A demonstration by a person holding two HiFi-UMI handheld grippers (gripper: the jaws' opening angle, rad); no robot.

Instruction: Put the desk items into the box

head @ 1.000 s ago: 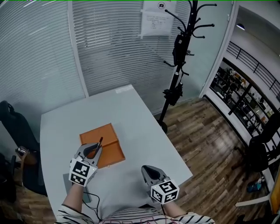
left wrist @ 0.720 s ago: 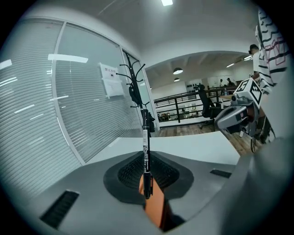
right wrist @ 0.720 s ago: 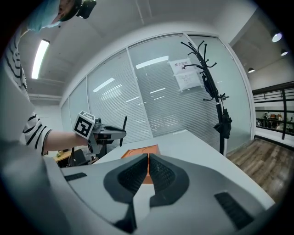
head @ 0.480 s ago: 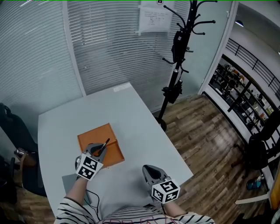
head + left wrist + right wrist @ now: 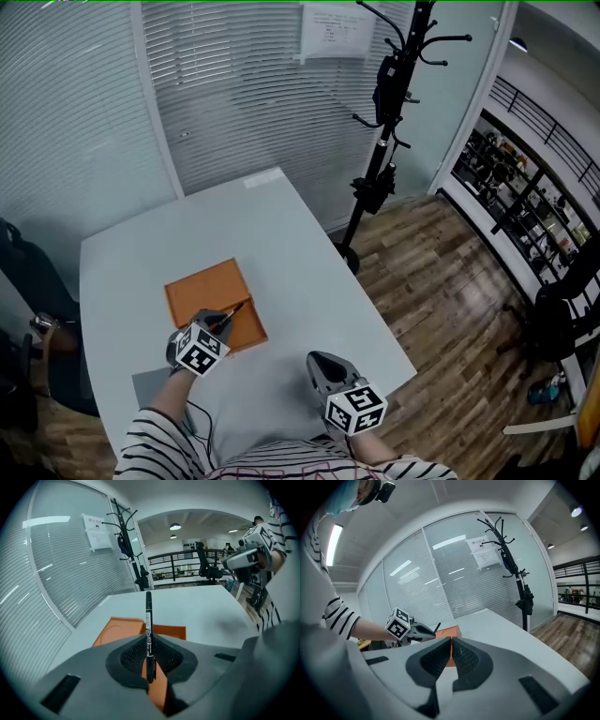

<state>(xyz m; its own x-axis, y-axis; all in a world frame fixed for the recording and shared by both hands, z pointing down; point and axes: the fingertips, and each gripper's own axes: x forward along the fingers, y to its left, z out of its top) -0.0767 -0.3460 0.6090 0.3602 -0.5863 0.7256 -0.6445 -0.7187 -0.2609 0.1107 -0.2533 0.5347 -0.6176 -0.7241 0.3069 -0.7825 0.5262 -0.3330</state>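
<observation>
Left tool (image 5: pixel 149 654) pinches a black pen (image 5: pixel 148 616) — the pen sticks out forward past the jaws, its tip over the near part of the orange box (image 5: pixel 208 289). The box lies flat on the grey desk (image 5: pixel 281 234). Right tool (image 5: pixel 451 652) is pressed together with nothing in it — held by the desk's near edge, apart from the box.
</observation>
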